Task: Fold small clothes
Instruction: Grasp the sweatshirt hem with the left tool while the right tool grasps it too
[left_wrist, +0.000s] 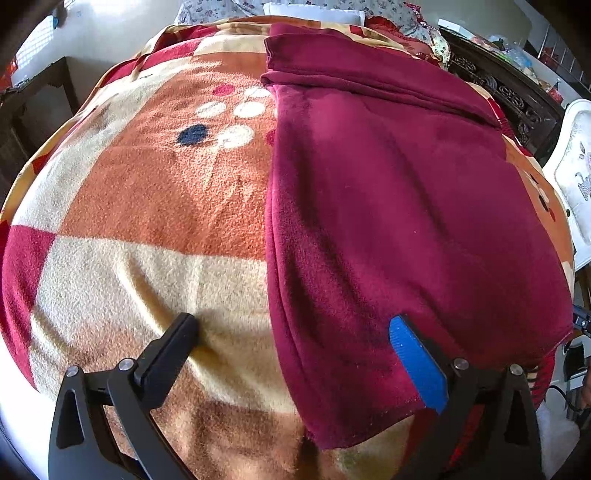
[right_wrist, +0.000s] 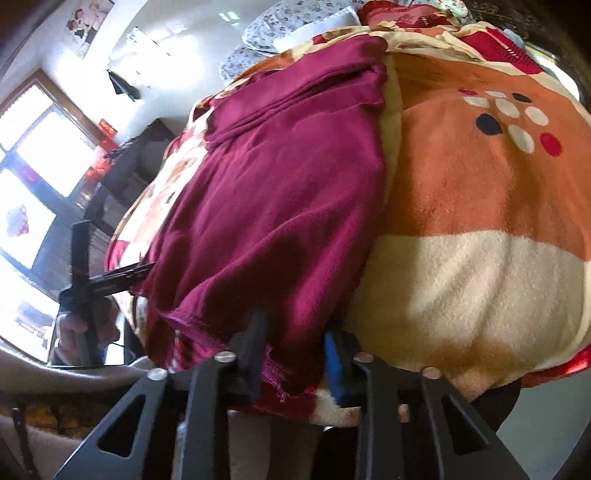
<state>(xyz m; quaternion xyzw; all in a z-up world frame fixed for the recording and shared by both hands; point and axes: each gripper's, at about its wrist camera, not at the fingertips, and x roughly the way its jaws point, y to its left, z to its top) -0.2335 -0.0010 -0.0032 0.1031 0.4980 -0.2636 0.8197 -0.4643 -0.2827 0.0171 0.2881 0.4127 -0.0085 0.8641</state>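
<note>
The maroon fleece garment (left_wrist: 388, 206) lies folded lengthwise on my patterned blanket (left_wrist: 147, 229). My left tongs (left_wrist: 295, 354) gape wide over its near corner, one finger on blanket, one on fleece. My right tongs (right_wrist: 295, 363) stand narrow, pinching its stitched hem (right_wrist: 273, 373)

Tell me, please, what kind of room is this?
Probably a bedroom at home: a patterned fleece blanket covers a bed, floral pillows lie at its far end, and a maroon garment is spread on it.
</note>
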